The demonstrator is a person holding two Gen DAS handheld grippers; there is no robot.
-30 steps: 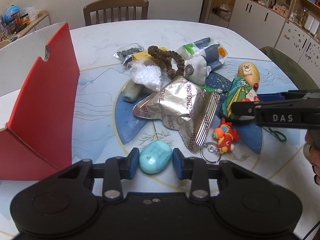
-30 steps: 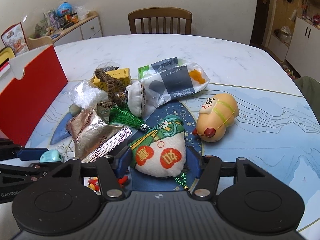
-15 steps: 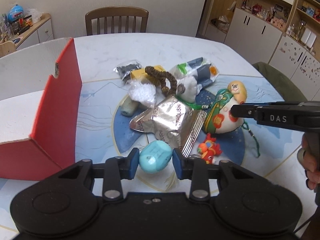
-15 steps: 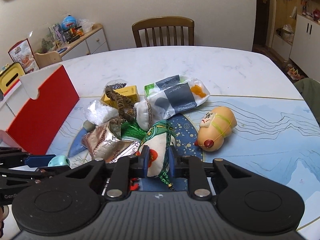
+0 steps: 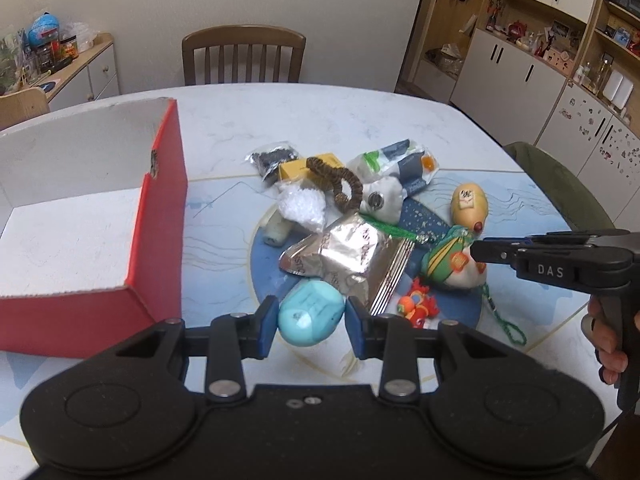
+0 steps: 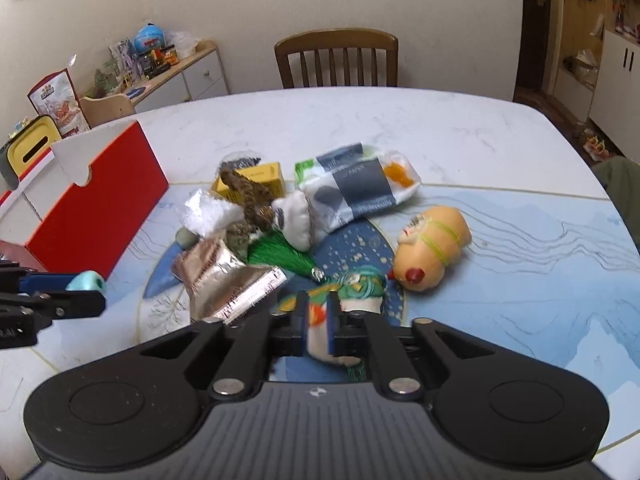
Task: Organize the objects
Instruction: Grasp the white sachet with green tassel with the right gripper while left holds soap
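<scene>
My left gripper (image 5: pixel 311 320) is shut on a turquoise oval block (image 5: pixel 310 314), lifted above the table in front of the red box (image 5: pixel 160 216). That box is open, white inside and lies at the left. My right gripper (image 6: pixel 317 326) is shut on a green and white stuffed charm (image 6: pixel 356 292), raised off the table; in the left wrist view the stuffed charm (image 5: pixel 448 264) hangs at the tip of the right gripper (image 5: pixel 478 252). A pile lies mid-table: a silver foil packet (image 5: pixel 352 256), a brown beaded bracelet (image 5: pixel 340 180), a peach doll (image 5: pixel 468 204).
Also in the pile are a yellow box (image 6: pixel 256 178), a white pouch (image 5: pixel 380 200), a paper tissue pack (image 6: pixel 356 188), a small orange toy (image 5: pixel 418 306) and a clear bag of white beads (image 5: pixel 302 204). A wooden chair (image 5: pixel 242 56) stands behind the table. A hand (image 5: pixel 604 340) holds the right gripper.
The right gripper closed on the stuffed charm and lifted it. The left gripper rose with the turquoise block, so the box interior now shows.
</scene>
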